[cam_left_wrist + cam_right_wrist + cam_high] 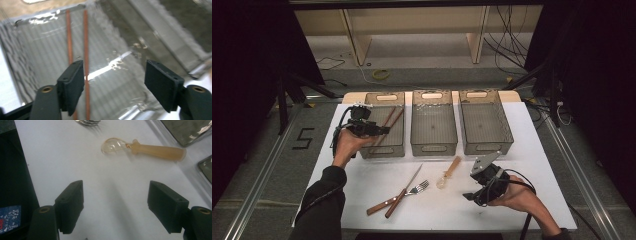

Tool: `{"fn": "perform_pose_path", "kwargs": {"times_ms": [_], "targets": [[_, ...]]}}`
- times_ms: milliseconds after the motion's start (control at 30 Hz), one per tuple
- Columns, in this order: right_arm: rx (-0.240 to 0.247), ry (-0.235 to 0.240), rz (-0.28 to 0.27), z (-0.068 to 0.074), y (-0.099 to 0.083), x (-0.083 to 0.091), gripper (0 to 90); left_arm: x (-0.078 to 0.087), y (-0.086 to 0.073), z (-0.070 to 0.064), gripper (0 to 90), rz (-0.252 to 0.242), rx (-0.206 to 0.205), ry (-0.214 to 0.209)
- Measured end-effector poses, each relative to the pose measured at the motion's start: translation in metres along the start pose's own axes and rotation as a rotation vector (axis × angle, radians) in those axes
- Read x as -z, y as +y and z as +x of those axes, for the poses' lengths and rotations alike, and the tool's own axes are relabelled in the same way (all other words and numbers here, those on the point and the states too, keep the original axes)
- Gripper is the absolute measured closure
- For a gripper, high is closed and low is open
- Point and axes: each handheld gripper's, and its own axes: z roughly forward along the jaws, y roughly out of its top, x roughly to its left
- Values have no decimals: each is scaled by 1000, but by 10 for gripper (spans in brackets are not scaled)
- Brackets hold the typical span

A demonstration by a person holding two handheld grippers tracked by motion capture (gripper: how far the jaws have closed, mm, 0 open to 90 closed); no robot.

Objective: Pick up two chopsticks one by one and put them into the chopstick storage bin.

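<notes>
Three grey bins stand in a row at the back of the white table (362,180). The left bin (384,149) holds two brown chopsticks (390,121) (85,45). My left gripper (379,130) (113,85) hovers open over that bin, nothing between its jaws. A translucent spoon with a tan handle (449,171) (142,148) lies on the table. My right gripper (468,196) (115,210) is open low over the table, just short of the spoon. A fork (408,192) (87,122) and a knife (404,191), both wood-handled, lie crossed near the front.
The middle bin (433,146) and the right bin (486,146) look empty. The table's front edge runs close under my right hand. Cables and shelf legs lie beyond the table's far edge.
</notes>
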Motion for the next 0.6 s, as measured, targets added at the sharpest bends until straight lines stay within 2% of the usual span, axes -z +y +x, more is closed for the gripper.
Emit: {"fn": "perform_pose_path", "kwargs": {"times_ms": [167,333,467,600], "targets": [[13,-15,-15,-2,3,0,299,18,-11,-17,259,-58,-24,-49],[10,-39,-49,-8,9,0,300,30,-27,-34,233,-99,-52,-67],[27,-49,-63,-12,16,-1,299,37,-41,-42,223,-114,-81,-74],[41,-52,-65,-17,23,-3,299,43,-53,-46,213,-135,-87,-76]]}}
